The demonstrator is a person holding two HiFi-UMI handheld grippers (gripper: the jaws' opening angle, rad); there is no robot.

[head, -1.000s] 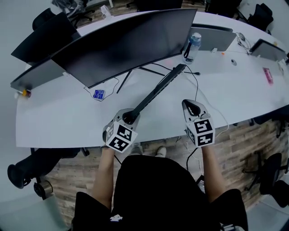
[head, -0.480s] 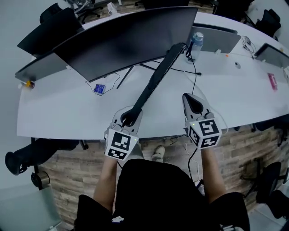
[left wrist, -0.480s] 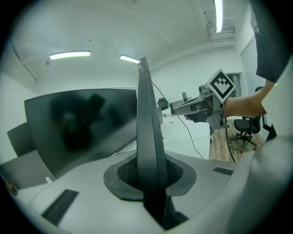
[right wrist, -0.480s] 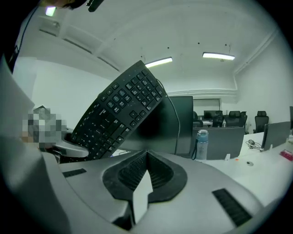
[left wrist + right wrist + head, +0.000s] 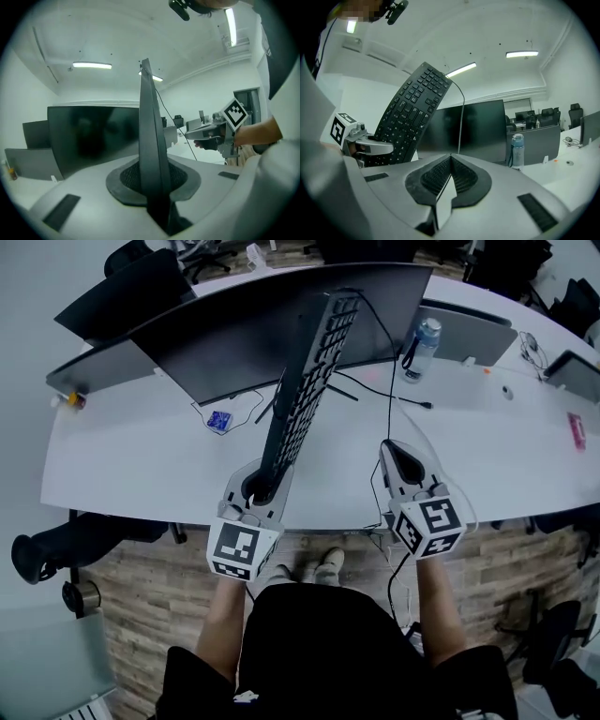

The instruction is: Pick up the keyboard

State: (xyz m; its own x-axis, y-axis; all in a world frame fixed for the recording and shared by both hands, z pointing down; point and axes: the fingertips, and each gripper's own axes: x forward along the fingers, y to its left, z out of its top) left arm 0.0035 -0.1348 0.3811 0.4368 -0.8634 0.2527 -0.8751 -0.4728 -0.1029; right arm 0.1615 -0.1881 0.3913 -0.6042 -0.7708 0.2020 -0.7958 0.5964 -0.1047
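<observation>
Left gripper (image 5: 263, 486): jaws clamped on near end of keyboard (image 5: 309, 381), gripped edge-on. Right gripper (image 5: 402, 465): jaws closed together, empty, alongside. Keyboard held off counter (image 5: 131, 465), slanting up across front of monitor (image 5: 216, 334). Water bottle (image 5: 422, 345) farther right, standing on counter.

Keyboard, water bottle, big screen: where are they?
keyboard (image 5: 307, 381), head view, middle of its keys.
water bottle (image 5: 418, 354), head view, its clear body.
big screen (image 5: 225, 343), head view, its dark face.
</observation>
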